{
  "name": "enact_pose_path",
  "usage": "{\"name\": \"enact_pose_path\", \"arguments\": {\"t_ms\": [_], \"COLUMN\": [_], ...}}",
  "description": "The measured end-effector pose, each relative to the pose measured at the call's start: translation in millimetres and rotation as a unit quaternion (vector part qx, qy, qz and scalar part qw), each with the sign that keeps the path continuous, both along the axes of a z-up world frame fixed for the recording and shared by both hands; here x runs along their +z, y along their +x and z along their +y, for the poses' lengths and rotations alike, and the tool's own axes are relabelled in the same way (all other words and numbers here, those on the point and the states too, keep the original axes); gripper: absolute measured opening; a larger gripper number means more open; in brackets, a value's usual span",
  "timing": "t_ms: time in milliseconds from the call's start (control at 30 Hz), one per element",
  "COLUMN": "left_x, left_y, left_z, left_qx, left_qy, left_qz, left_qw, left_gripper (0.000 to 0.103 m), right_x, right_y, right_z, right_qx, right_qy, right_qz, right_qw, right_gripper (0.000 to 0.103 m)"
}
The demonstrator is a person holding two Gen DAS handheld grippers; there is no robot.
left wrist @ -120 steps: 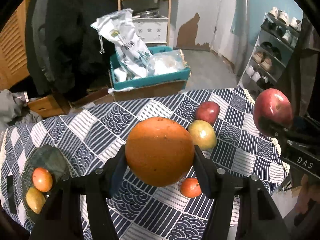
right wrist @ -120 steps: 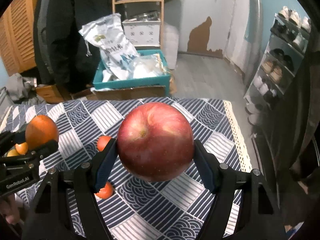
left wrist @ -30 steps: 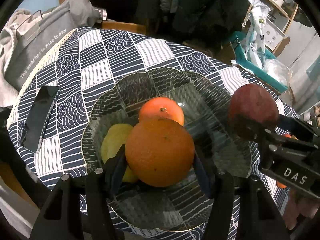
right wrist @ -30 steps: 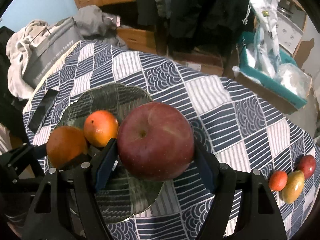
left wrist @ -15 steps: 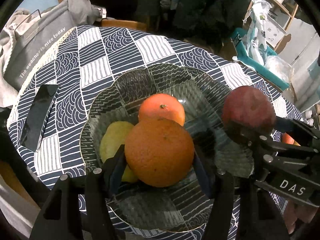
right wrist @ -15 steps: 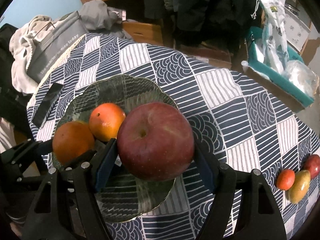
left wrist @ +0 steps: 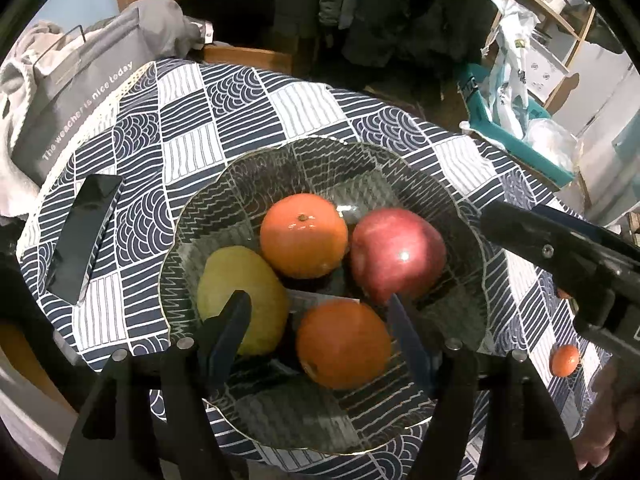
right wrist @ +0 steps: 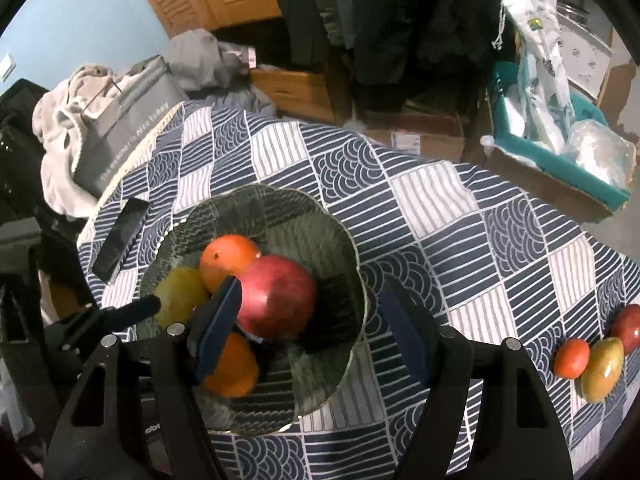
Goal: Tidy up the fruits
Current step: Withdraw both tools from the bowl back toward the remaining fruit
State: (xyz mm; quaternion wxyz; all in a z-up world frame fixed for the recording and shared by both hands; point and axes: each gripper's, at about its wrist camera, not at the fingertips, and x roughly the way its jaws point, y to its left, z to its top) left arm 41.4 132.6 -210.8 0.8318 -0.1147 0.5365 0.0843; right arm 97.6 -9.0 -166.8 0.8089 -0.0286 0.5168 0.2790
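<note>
**Fruits: four in the glass bowl, three still out on the cloth**

Fruits fill the middle of my glass bowl (left wrist: 472,240), which sits on the tabletop (right wrist: 440,208) under its blue-and-white patterned cloth. Inside it I count four: a red apple (left wrist: 396,254) at about 2 o'clock, a small orange (left wrist: 303,235) at 12, a yellow-green fruit (left wrist: 240,280) at 9, and a larger orange (left wrist: 343,344) at 6.

My left tongs (left wrist: 320,328) have just been opening; their jaws now stand apart on either side of the larger orange, and as far as I can see the pads no longer press on it, so I judge that fruit delivered. My right tongs (right wrist: 312,328) stand open and empty above the bowl's near rim, the apple lying free just beyond the left finger.

What is left shows in the right wrist view: at 3 o'clock from the bowl, well apart from it near the tabletop's far edge, a small orange-red fruit (right wrist: 572,358), a yellow-green mango-like fruit (right wrist: 602,368) and a dark red apple (right wrist: 628,326) lie touching in a short row.

By my reckoning the job is a little past halfway, with both tongs free to fetch the rest. A dark phone (left wrist: 86,236) lies on the cloth at the bowl's 9 o'clock, clear of the work.
</note>
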Motion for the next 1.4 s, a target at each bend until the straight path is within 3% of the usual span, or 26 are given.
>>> {"name": "enact_pose_path", "arguments": {"t_ms": [767,1400], "left_x": [54,83], "left_y": [-4,-2], "left_z": [-45,-113], "left_qx": [-0.042,-0.108], "left_qy": [0.003,0.011], "left_qz": [-0.062,-0.096], "left_qw": [0.9971,0.9895], "left_gripper": [0.074,0.075], "right_x": [64,89], "right_y": [-20,-41], "right_z": [-75,-159], "right_qx": [-0.092,-0.161], "right_qy": [-0.026,-0.038], "right_qz": [-0.094,-0.137], "right_qw": [0.991,0.977], "right_gripper": [0.078,0.081]}}
